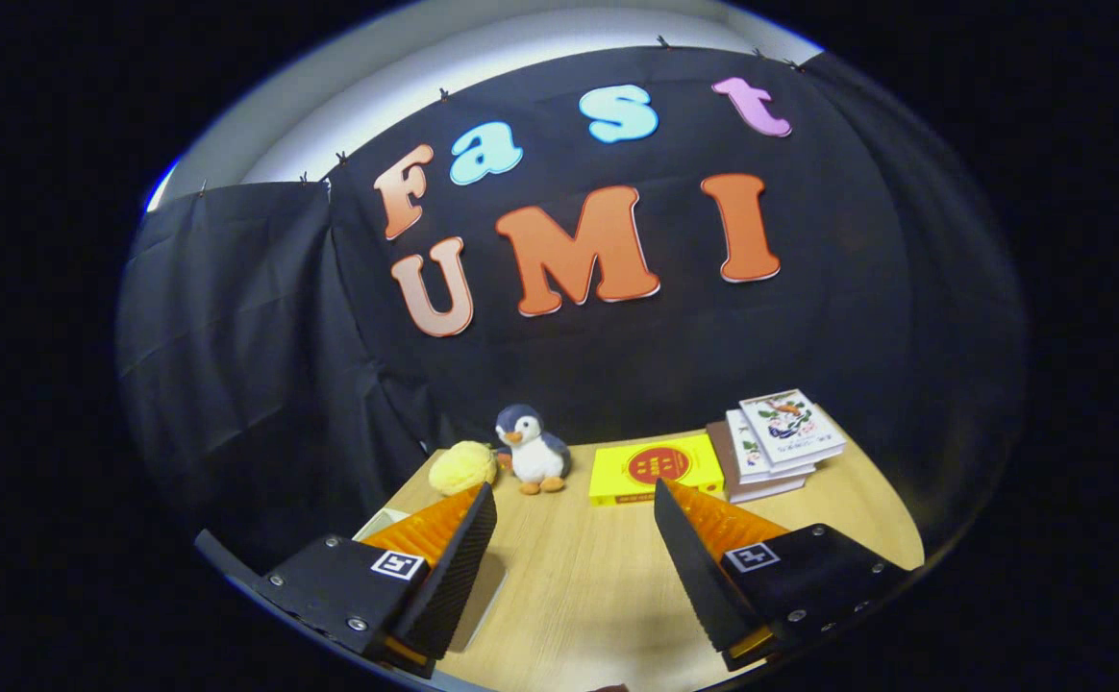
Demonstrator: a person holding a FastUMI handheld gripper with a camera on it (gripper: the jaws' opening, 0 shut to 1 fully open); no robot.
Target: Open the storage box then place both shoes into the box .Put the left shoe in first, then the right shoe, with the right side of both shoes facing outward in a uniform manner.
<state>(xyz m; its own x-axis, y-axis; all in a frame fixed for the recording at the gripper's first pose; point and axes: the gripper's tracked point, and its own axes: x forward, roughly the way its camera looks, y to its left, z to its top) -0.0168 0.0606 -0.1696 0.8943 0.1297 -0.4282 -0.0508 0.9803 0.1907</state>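
Observation:
My gripper is open, its two fingers spread wide above the wooden table with nothing between them. A pale flat edge, perhaps part of the storage box or its lid, peeks out under and behind the left finger; I cannot tell what it is.
At the table's far edge, beyond the fingers, stand a yellow fluffy ball, a penguin plush toy, a yellow box-like book and a stack of books. Black cloth walls close in the back and left.

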